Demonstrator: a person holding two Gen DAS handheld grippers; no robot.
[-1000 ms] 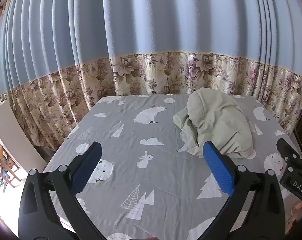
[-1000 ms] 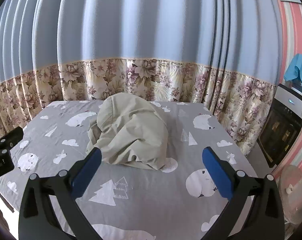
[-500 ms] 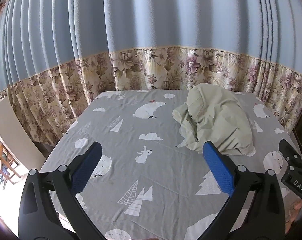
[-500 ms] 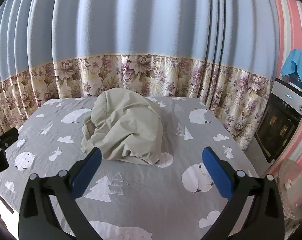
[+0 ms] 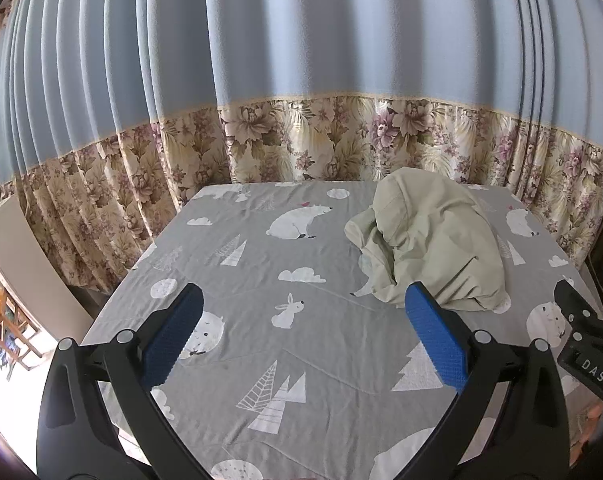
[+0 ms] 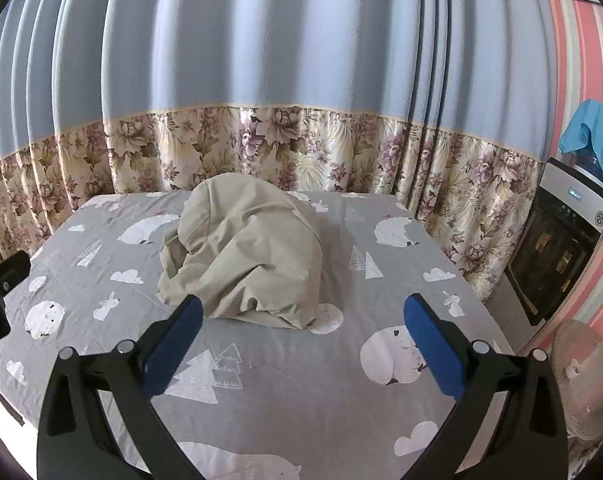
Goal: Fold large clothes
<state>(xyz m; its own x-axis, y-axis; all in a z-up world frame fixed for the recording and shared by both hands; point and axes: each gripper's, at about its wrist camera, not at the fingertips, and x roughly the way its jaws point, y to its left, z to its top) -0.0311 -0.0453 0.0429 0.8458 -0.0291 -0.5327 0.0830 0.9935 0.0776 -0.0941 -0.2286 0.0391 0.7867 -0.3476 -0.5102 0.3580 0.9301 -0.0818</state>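
- Since a second ago both of our cameras have eased forward over the bed: the crumpled garment [image 6: 245, 264] sits a little lower and larger in the right wrist view, and more of the grey sheet [image 5: 321, 344] shows ahead of the left tongs.
- Our left gripper [image 5: 301, 344] hangs above the sheet with its blue pads [image 5: 172, 332] spread wide, nothing between them.
- Our right gripper [image 6: 301, 344] is likewise spread wide and holds nothing; its left pad overlaps the near edge of the garment in the picture, though we cannot tell whether it touches.
- That pale beige-green garment [image 5: 433, 248] lies in a loose heap on the far half of the bed, ahead and to the right of the left tongs, nearly straight ahead of the right tongs.
- From the left wrist we alone see a pale board [image 5: 25, 264] and a wooden chair [image 5: 5, 320] beyond the bed's left side, plus the right tool's black body at the frame's right edge.
- From the right wrist we alone see a black-fronted appliance [image 6: 557, 256], a blue cloth [image 6: 593, 136] draped above it, a fan [image 6: 581, 380], and a pink striped wall [image 6: 597, 60].
- Both views share the blue curtain [image 5: 301, 40] with its floral border behind the bed.
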